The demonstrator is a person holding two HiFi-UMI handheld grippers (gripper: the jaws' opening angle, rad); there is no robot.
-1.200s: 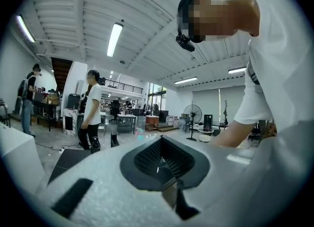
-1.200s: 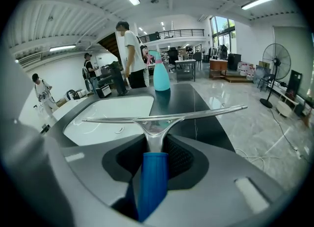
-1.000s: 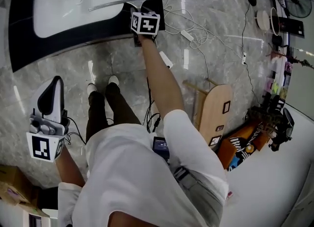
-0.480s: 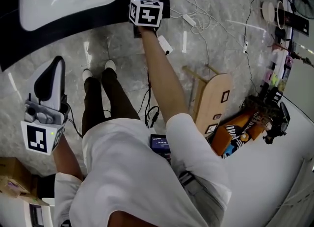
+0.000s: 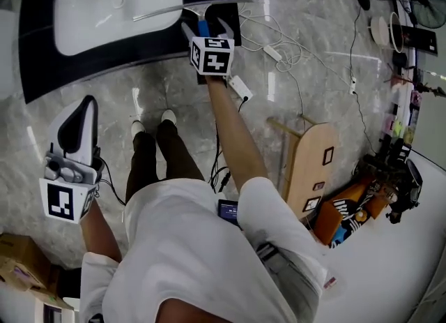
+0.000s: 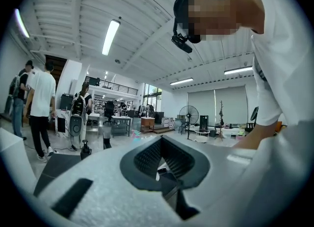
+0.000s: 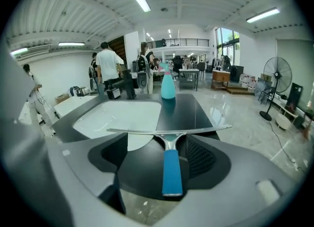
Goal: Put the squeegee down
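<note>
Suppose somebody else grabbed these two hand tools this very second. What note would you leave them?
Right gripper: fingers have just been opening and now stand wide, pressing on nothing; the squeegee lies between them.
Left gripper: fingers shut, empty, off to the side.
Squeegee: flat on the black counter, by the white basin.
Done: squeegee put down and let go.
Left: probably only drawing the right gripper back clear.
</note>
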